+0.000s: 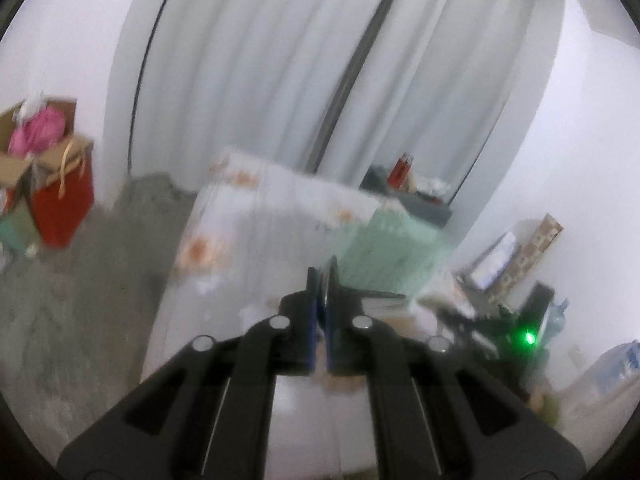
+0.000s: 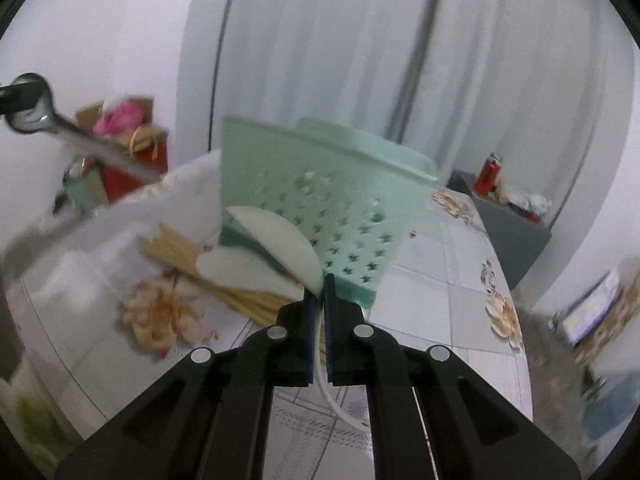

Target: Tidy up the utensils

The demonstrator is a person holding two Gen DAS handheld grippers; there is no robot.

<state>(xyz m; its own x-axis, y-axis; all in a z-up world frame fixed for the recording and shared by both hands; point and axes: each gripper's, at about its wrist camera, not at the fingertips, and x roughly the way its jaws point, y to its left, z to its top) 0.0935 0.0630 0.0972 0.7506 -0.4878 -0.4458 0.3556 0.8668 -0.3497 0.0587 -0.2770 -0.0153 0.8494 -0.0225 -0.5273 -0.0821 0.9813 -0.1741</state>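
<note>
My right gripper [image 2: 319, 292] is shut on a white plastic spoon [image 2: 280, 240], its bowl raised in front of the green perforated utensil basket [image 2: 320, 184] on the table. Another white spoon [image 2: 240, 268] lies on wooden chopsticks [image 2: 224, 280] left of the basket. My left gripper [image 1: 322, 280] is shut on the thin edge of a metal utensil. In the right wrist view that metal spoon [image 2: 60, 124] is held up at far left by the left gripper's dark fingertips [image 2: 12, 98]. The basket shows blurred in the left wrist view [image 1: 384, 252].
The table has a floral tiled cloth [image 2: 440, 280]. A red bag and cardboard boxes [image 1: 56, 192] stand on the floor at left. A grey side table with a red bottle [image 2: 490, 172] stands at the back right. Curtains hang behind. Clutter with a green light [image 1: 530, 338] lies at right.
</note>
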